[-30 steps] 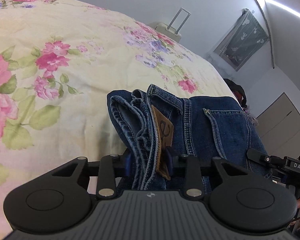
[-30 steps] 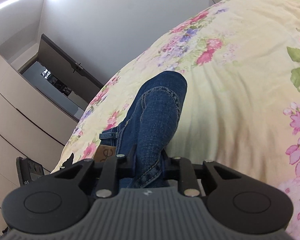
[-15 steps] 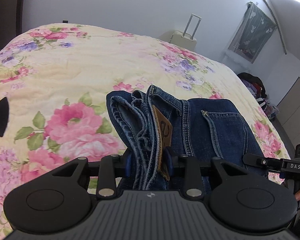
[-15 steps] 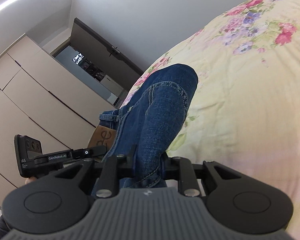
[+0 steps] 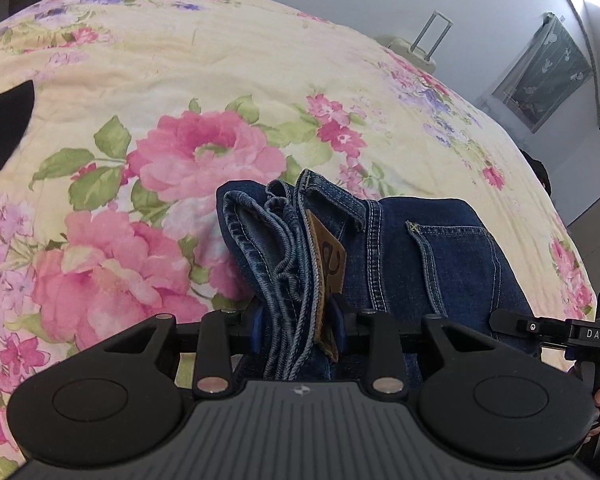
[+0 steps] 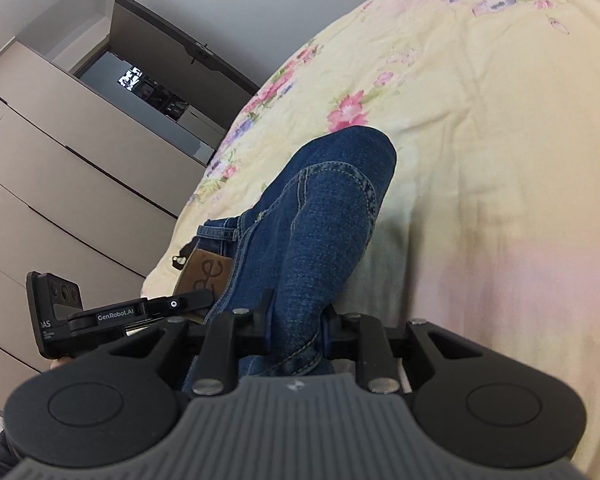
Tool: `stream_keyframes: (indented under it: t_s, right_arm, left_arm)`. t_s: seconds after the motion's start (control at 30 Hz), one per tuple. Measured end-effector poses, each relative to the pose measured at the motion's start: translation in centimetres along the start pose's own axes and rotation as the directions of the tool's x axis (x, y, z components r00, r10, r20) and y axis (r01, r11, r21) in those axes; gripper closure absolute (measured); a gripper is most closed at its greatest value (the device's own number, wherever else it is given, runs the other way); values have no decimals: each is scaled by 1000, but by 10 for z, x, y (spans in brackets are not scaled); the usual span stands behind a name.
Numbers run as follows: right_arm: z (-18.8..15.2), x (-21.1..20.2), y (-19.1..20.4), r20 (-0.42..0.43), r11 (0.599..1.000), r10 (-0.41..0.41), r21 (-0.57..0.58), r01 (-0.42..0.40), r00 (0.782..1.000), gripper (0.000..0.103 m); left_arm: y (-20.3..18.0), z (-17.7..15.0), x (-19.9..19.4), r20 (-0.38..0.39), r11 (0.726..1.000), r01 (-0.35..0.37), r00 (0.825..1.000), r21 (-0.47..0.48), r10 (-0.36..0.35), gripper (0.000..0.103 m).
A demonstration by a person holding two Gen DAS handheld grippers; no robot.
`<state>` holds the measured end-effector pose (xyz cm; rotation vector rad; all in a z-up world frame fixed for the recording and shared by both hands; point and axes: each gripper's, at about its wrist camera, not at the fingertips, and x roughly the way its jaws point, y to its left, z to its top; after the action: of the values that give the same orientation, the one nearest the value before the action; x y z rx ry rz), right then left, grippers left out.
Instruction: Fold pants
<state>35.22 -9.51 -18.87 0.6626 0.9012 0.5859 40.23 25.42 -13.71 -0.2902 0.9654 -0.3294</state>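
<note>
The blue denim pants [image 5: 428, 252] are folded into a thick bundle and held over the floral bed. My left gripper [image 5: 298, 322] is shut on the waistband end, where several denim layers and a brown leather patch [image 5: 328, 264] bunch between the jaws. My right gripper [image 6: 298, 320] is shut on the other end of the folded pants [image 6: 324, 216]. The right gripper's body shows at the right edge of the left wrist view [image 5: 556, 330]. The left gripper's body shows at the left of the right wrist view [image 6: 112, 312].
The bed's cream cover with pink flowers [image 5: 180, 152] fills both views. A black item [image 5: 4, 124] lies at the bed's left edge. A white suitcase [image 5: 420, 48] stands beyond the bed. Beige wardrobe doors [image 6: 60, 184] and a dark doorway [image 6: 156, 92] lie left of the right gripper.
Both grippers have kept their hold and carried the folded pants across the bed. The left view tilted down toward the cover. The right view swung left toward the wardrobe.
</note>
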Motion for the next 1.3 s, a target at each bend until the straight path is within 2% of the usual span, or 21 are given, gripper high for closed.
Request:
stream_keyframes:
  t_s: [0.1,0.2,0.33,0.47,0.57,0.7,0.77,0.9,0.97,1.07,1.17,1.23,1.3]
  right_arm:
    - [-5,17,-14,-21,1000,-12,18,12,1000,86]
    - [-5,27,-34,-35,997,-22,67,24,999,85]
    - [-7,38,-53,-56,993,-62,102,68,997,82]
    - [-11,43,-57,-68,987,-102,118,109,992,81]
    - [-7,40,-52,-93,983,-130,119,141,987,76]
    - [-7,13,-26,-73,970,-242,-51,239,967,71]
    - [-17,-4,-7,-41,948,-280,-167,270,959,71]
    - [-49,-25,38,70,846,-335,-417,333,939,72]
    - [-67,-25,56,94,796,-337,-503,337,937,73]
    - [-87,-12,65,75,750,-369,-565,344,926,74]
    - [-103,-1,60,75,724,-411,-579,375,909,74]
    - [-107,3,56,80,719,-409,-585,375,909,74]
    - [-105,11,49,55,739,-406,-567,364,912,75]
  left_arm:
    - [14,-7,6,13,999,31,999,-18,-31,65]
    - [22,-12,11,10,998,58,998,-5,-58,59]
    - [36,-15,19,2,993,110,994,-47,-110,52]
    - [33,-15,17,-5,995,92,996,-41,-92,50]
    - [24,-14,1,-20,999,51,998,-15,-52,51]
    - [8,-25,-39,38,996,-69,997,52,67,55]
    - [-12,-34,-60,80,982,-128,990,137,117,55]
    - [-48,-52,-81,134,961,-133,986,241,103,55]
    - [-62,-62,-76,130,942,-170,982,290,137,60]
    - [-70,-75,-53,101,896,-273,962,350,253,67]
    - [-57,-82,-37,72,895,-287,957,342,280,66]
    - [-54,-86,-27,63,876,-309,949,369,308,64]
    - [-52,-88,-19,57,869,-323,944,374,326,63]
